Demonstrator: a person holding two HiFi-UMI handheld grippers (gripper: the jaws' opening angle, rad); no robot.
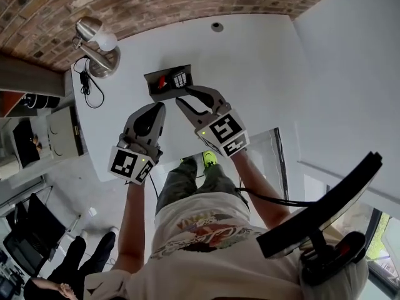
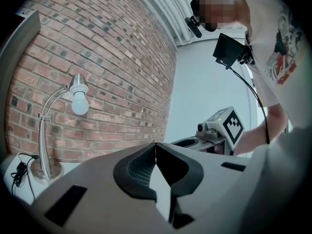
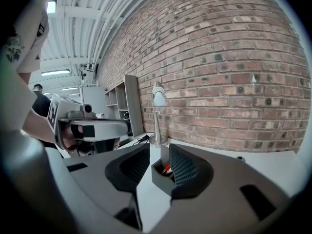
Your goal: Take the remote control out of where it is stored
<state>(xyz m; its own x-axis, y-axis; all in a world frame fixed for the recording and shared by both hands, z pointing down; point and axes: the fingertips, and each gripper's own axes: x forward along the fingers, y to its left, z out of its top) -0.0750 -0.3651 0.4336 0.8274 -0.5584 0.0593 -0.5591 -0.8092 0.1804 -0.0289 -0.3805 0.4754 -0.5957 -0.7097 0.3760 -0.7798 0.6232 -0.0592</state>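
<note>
Black panel (image 1: 325,208) and shirt front (image 1: 206,230) nearest, along the bottom of the head view; beyond them, two grippers held out toward the remote control (image 1: 180,79).

Step in hand, as judged: the approach, with nothing grasped yet. Right gripper (image 1: 182,96) at centre frame, fingers spread partway and empty, tips just short of the dark holder (image 1: 159,83) on the white bench (image 1: 250,61). Left gripper (image 1: 157,110) down and left of it, fingers pressed together on nothing, apart from the holder. Remote control standing upright in the holder, red button and keypad showing; in the right gripper view, seen through the gap between the fingers, a little beyond them. Next, probably: right fingers forward over the remote's top end, pinch across its sides, lift straight up, perhaps steadying the holder with the left. Lamp (image 1: 94,49) at upper left, out of the way.
</note>
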